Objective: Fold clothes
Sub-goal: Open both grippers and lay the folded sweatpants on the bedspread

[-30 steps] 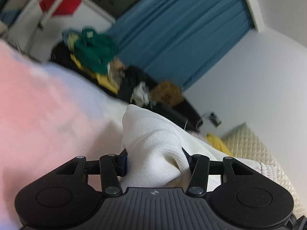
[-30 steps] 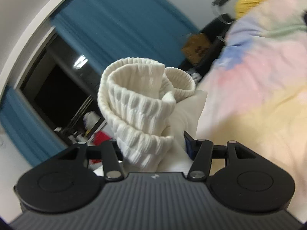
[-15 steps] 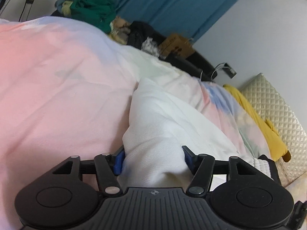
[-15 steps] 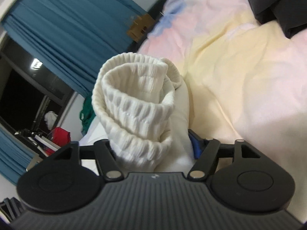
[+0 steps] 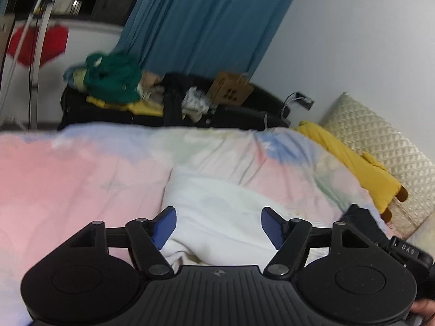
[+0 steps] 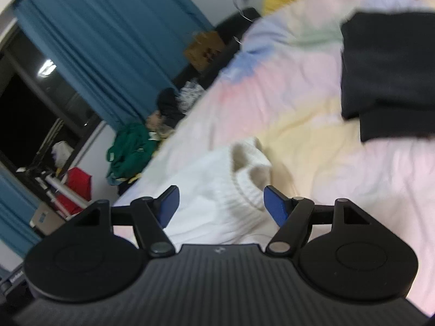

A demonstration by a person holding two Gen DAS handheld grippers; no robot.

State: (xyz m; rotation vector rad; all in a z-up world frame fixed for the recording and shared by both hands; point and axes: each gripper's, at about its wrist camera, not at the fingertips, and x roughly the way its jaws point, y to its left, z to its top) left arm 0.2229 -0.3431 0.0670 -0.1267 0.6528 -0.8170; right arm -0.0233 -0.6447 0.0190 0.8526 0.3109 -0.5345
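Note:
A white knit sweater (image 5: 217,212) lies on the pastel bedspread (image 5: 81,179). My left gripper (image 5: 218,226) is open, its blue pads either side of the sweater's edge without gripping it. In the right wrist view the sweater's ribbed cuff (image 6: 244,179) lies on the bedspread (image 6: 339,163). My right gripper (image 6: 221,203) is open, the cuff lying loose between its blue pads.
Folded black clothes (image 6: 386,76) lie on the bed to the right. A yellow garment (image 5: 353,163) and a quilted cream pillow (image 5: 380,138) sit at the head. A dark bench with green clothes (image 5: 114,78) and a cardboard box (image 5: 231,89) stands beyond, before blue curtains.
Both grippers lowered the sweater onto the bed and opened, letting go of it. The rolled cuff that stood up in the right gripper now lies flat.

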